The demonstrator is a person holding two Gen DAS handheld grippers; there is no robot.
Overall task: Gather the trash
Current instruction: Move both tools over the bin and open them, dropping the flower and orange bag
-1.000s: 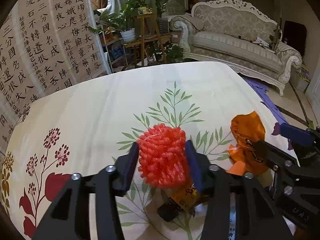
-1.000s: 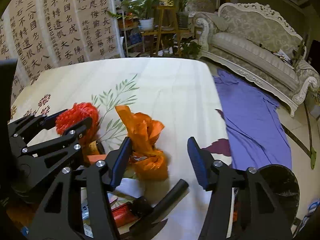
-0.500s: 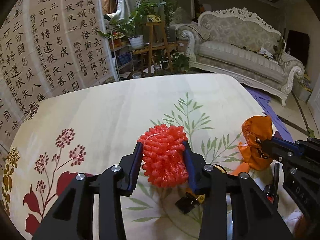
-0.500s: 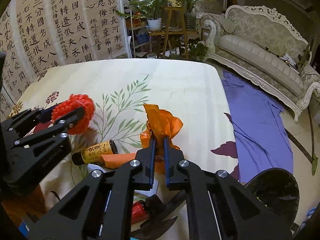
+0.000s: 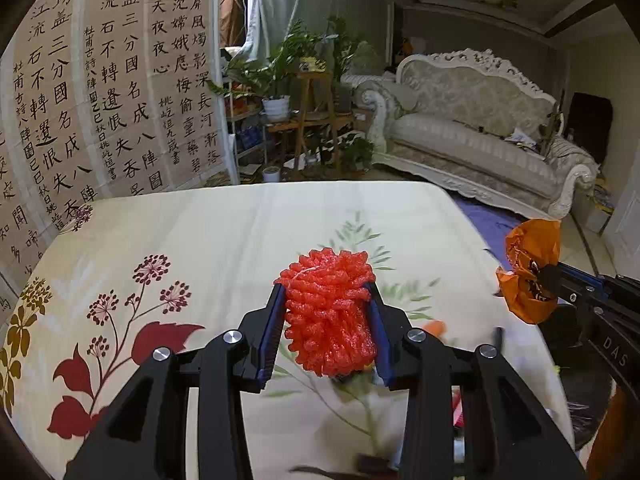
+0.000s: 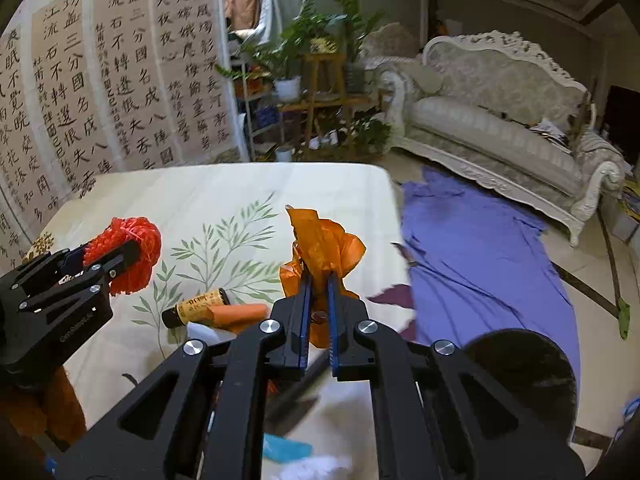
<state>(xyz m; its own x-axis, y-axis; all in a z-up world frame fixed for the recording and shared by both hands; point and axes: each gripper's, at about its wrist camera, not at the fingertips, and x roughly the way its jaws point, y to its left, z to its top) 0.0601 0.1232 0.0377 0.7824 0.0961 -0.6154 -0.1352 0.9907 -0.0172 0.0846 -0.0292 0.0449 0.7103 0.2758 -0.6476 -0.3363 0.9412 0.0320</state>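
Where the left wrist view looks down, the left gripper (image 5: 326, 312) pinches a red foam net (image 5: 330, 312) above the floral bench (image 5: 200, 232). In the right wrist view, the right gripper (image 6: 318, 292) is pressed tight on an orange plastic bag (image 6: 324, 246), lifted above the bench's right edge.

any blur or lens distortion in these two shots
Left wrist view: heavy fisheye bending the calligraphy panels, red foam net sharp, bottom clutter smeared. Right wrist view: same bending, orange bag fairly crisp, blue scrap blurred.
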